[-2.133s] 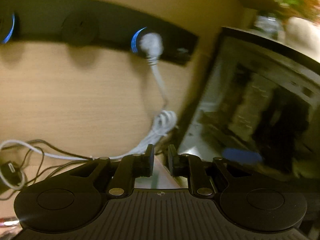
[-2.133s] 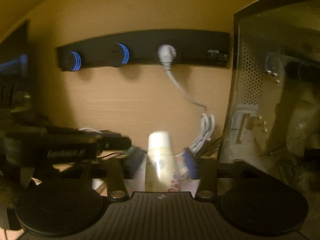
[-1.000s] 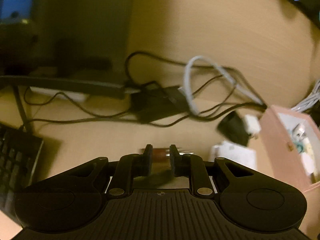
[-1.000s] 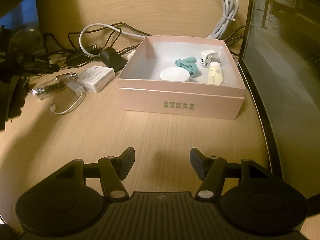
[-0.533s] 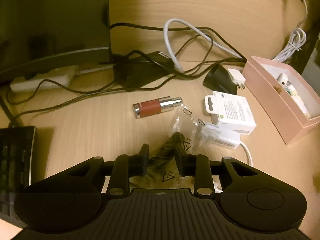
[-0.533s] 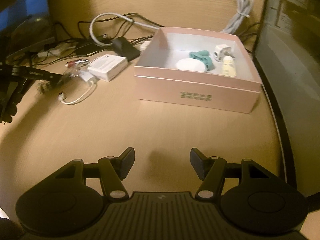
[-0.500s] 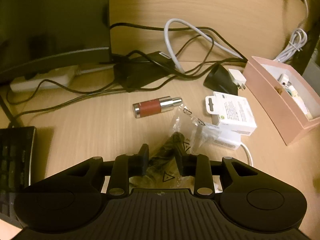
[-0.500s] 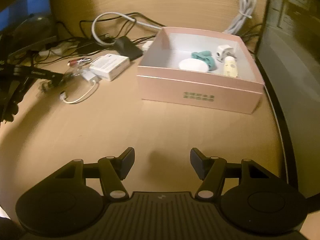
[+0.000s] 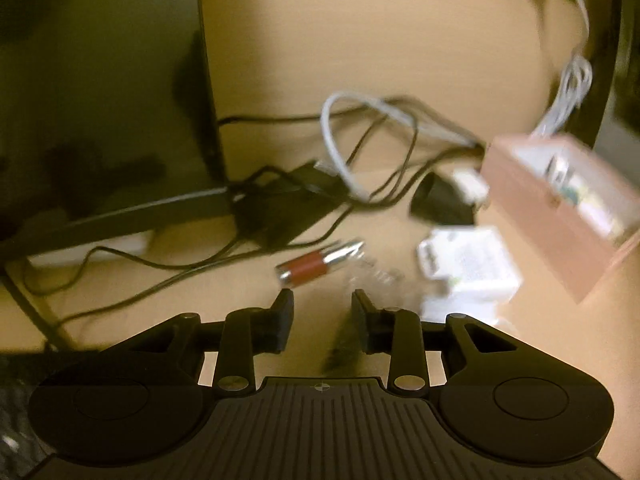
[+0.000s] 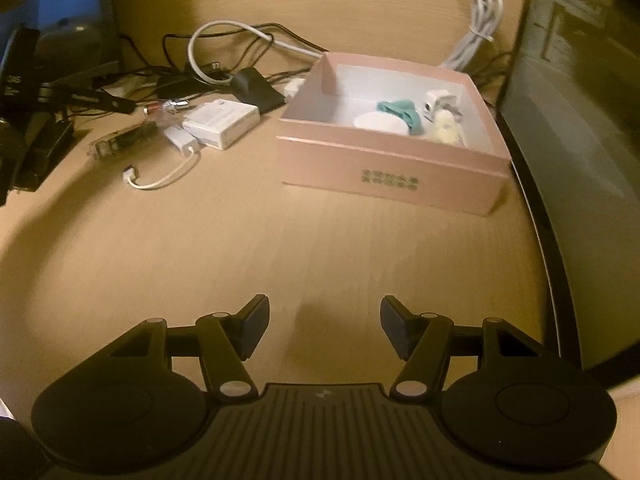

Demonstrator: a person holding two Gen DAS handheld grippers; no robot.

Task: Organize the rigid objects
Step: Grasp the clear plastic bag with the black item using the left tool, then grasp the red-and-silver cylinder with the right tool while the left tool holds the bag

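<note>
My left gripper (image 9: 322,305) hovers low over the desk clutter, its jaws partly apart. A clear plastic bag (image 9: 374,276) with a dark part inside lies between and just past them, close to the right finger; the pads do not press it. A red and silver tube (image 9: 316,266) lies just beyond the left fingertip. The bag (image 10: 120,140) rests flat on the desk in the right wrist view. My right gripper (image 10: 324,312) is open over bare desk, well short of the pink box (image 10: 392,168). In the box lie a white disc (image 10: 378,122), a teal piece (image 10: 402,110) and a cream bottle (image 10: 446,126).
A white packet (image 10: 222,120), a small white adapter with its cable (image 10: 160,178), a black adapter (image 10: 256,88) and tangled cables (image 9: 360,148) crowd the back left. A dark glass-sided case (image 10: 580,120) walls the right. A monitor (image 9: 100,80) stands at the left.
The left jaws have gone from nearly shut to partly apart, and that view has rolled and blurred, with the bag now lower between the fingers. The right gripper drifted slightly; its jaws stayed as wide.
</note>
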